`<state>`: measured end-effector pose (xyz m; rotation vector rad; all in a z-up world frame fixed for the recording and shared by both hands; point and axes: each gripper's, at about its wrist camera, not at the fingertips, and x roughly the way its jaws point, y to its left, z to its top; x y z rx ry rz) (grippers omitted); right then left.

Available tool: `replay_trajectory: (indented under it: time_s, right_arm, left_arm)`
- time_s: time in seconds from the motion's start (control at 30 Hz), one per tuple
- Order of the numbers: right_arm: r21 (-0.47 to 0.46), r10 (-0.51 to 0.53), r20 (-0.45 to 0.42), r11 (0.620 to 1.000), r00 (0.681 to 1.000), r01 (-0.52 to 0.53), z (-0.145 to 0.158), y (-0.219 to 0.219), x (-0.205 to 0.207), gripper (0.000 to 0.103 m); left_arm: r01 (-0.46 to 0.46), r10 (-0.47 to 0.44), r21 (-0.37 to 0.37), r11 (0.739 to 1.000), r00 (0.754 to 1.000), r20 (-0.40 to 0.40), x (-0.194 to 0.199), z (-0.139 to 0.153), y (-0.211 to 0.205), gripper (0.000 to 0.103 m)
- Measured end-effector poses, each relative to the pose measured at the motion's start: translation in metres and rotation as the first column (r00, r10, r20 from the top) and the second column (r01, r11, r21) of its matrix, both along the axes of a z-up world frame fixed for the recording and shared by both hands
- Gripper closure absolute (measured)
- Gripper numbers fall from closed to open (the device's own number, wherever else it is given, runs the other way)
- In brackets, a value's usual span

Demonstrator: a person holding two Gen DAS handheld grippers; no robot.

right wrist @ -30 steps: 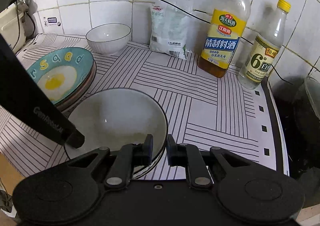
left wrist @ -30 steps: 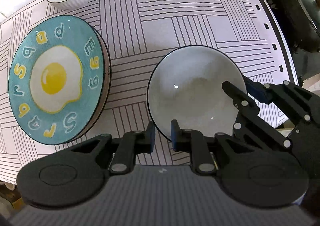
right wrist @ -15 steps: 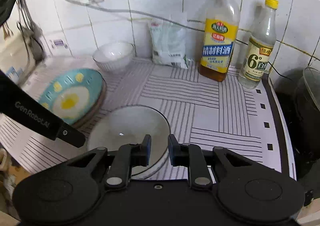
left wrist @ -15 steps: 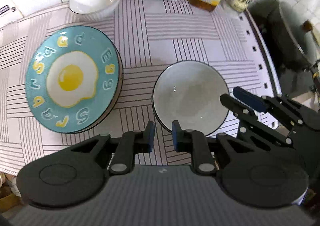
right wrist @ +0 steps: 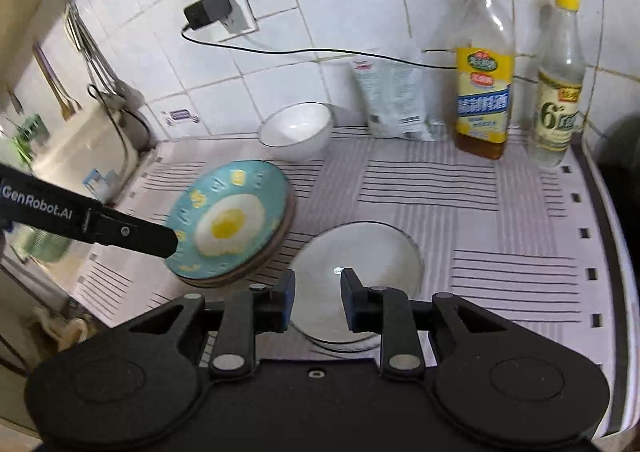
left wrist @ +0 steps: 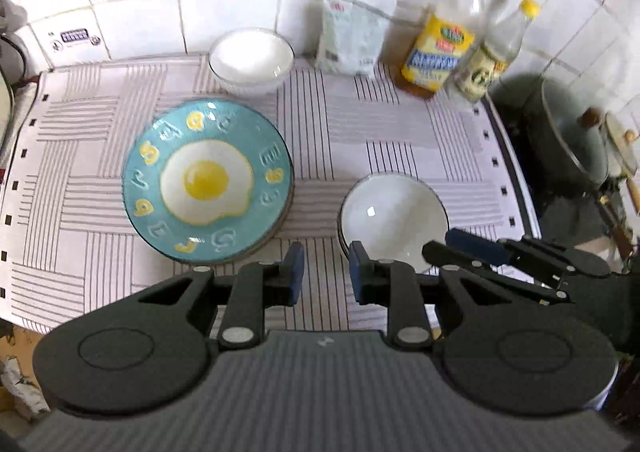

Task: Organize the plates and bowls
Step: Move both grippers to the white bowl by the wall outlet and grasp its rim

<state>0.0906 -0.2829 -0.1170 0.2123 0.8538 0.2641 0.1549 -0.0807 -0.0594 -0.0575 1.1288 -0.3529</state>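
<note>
On a striped countertop mat, the egg-print plate [left wrist: 207, 183] sits left, a white bowl [left wrist: 251, 59] behind it, a dark-rimmed bowl [left wrist: 394, 214] right. Both jaws have just been opening: left gripper [left wrist: 326, 272] and right gripper [right wrist: 317, 300] hover narrowly parted, empty; the right is nearer that bowl.

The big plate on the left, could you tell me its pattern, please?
Teal plate with a fried-egg picture, seen best from the left wrist.
</note>
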Motion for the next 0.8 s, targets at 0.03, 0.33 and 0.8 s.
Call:
replay_trajectory:
  time_s: [0.03,0.33,0.8]
  right_arm:
    - [0.014,0.001,0.0,1.0,1.0,-0.001,0.001,0.002,0.002,0.073]
    - [0.139,-0.027,0.022,0.99,0.999,0.024,0.009,0.029,0.042,0.059]
    - [0.443,-0.369,-0.142,0.806,0.918,0.392,-0.044,0.051,0.144,0.039]
  left_arm:
    - [-0.008,0.008,-0.009,1.0,1.0,0.014,0.001,0.001,0.006,0.08]
    - [-0.061,0.069,-0.063,0.996,0.988,0.14,0.034,-0.002,0.062,0.059]
    - [-0.005,0.007,-0.012,1.0,0.98,0.198,0.159,-0.051,0.11,0.032]
